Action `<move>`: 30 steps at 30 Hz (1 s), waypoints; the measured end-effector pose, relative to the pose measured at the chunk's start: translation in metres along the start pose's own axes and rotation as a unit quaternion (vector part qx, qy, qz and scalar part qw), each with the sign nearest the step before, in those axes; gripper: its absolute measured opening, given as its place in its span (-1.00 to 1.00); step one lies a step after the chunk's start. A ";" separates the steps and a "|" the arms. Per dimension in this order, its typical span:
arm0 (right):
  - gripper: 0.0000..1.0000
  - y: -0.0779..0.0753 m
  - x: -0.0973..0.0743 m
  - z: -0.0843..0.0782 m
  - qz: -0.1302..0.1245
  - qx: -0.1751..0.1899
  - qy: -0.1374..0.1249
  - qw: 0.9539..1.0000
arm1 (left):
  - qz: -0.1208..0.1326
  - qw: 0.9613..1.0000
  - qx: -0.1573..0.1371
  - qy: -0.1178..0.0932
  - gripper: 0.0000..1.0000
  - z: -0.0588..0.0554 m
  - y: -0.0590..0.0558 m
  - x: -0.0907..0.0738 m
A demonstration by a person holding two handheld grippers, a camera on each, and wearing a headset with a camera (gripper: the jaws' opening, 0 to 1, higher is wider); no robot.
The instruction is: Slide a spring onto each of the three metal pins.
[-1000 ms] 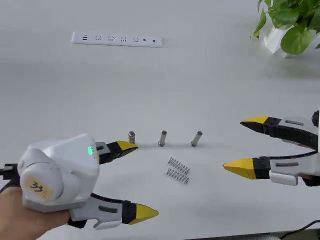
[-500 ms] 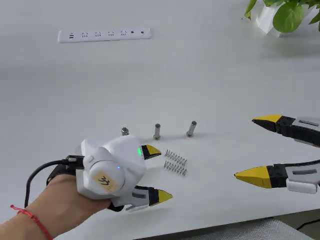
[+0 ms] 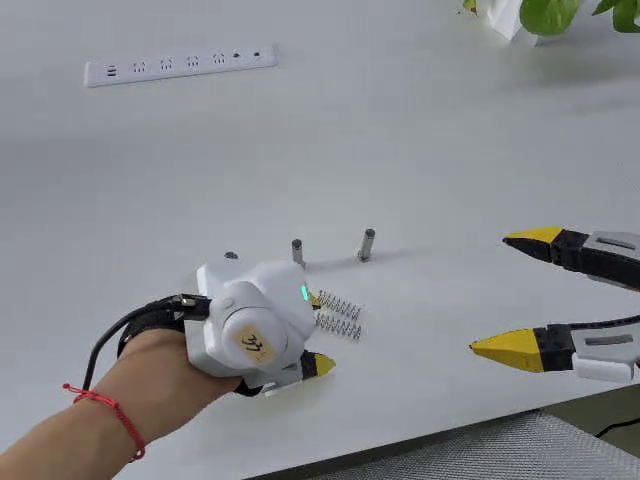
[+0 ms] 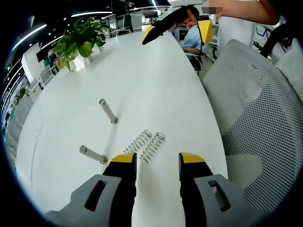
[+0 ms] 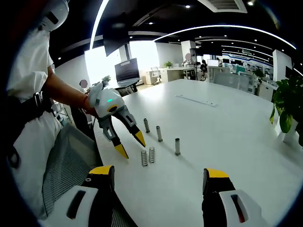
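Observation:
Three short metal pins stand upright in a row on the white table: the left pin half hidden behind my left gripper, the middle pin and the right pin. Two springs lie side by side just in front of them. My left gripper is open and low over the table, its yellow tips right at the springs' near ends; the springs lie just past its jaws. My right gripper hovers wide open and empty at the right, well away from the pins.
A white power strip lies at the far left of the table and a potted plant stands at the far right corner. The table's front edge runs close below the grippers, with a grey mesh chair beneath it.
My left gripper has moved forward and right, from beside the left pin up to the springs, and its jaws stand closer together. The right gripper has barely moved. The head camera has shifted.

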State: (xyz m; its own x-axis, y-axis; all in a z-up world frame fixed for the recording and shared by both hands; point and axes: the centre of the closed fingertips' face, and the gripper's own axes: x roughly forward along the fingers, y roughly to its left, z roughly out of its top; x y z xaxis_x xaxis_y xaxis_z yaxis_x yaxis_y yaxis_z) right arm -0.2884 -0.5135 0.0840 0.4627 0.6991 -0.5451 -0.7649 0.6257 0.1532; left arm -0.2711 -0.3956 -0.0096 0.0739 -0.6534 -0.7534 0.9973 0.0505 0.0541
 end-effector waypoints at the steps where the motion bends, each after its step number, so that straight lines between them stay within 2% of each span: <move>1: 0.51 0.000 0.000 -0.001 0.000 0.001 0.000 1.000 | 0.000 1.000 0.000 0.002 -0.38 0.000 0.001 0.001; 6: 0.49 0.000 0.000 -0.001 -0.003 0.003 -0.002 1.000 | -0.001 1.000 0.000 0.010 -0.43 -0.001 0.002 0.006; 11: 0.48 -0.001 0.000 0.001 -0.006 0.004 -0.004 1.000 | -0.004 1.000 -0.002 0.025 -0.45 -0.009 0.001 0.010; 15: 0.46 -0.002 0.000 0.001 -0.008 0.007 -0.005 1.000 | -0.002 1.000 -0.003 0.029 -0.50 -0.011 0.002 0.011; 19: 0.46 -0.001 0.001 0.001 -0.008 0.006 -0.006 1.000 | 0.000 0.999 -0.004 0.032 -0.58 -0.012 0.002 0.012; 22: 0.45 -0.001 0.002 0.002 -0.008 0.007 -0.008 1.000 | 0.001 0.999 0.004 0.044 -0.66 -0.017 0.002 0.013; 30: 0.45 0.001 0.005 0.001 -0.007 0.008 -0.009 1.000 | -0.003 0.999 0.003 0.047 -0.72 -0.019 0.000 0.015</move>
State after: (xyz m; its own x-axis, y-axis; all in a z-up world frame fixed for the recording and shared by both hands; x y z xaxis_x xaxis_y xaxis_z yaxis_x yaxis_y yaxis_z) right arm -0.2863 -0.5093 0.0826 0.4819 0.6957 -0.5328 -0.7507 0.6413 0.1584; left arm -0.2701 -0.3913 -0.0331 0.0677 -0.5805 -0.8114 0.9977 0.0421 0.0531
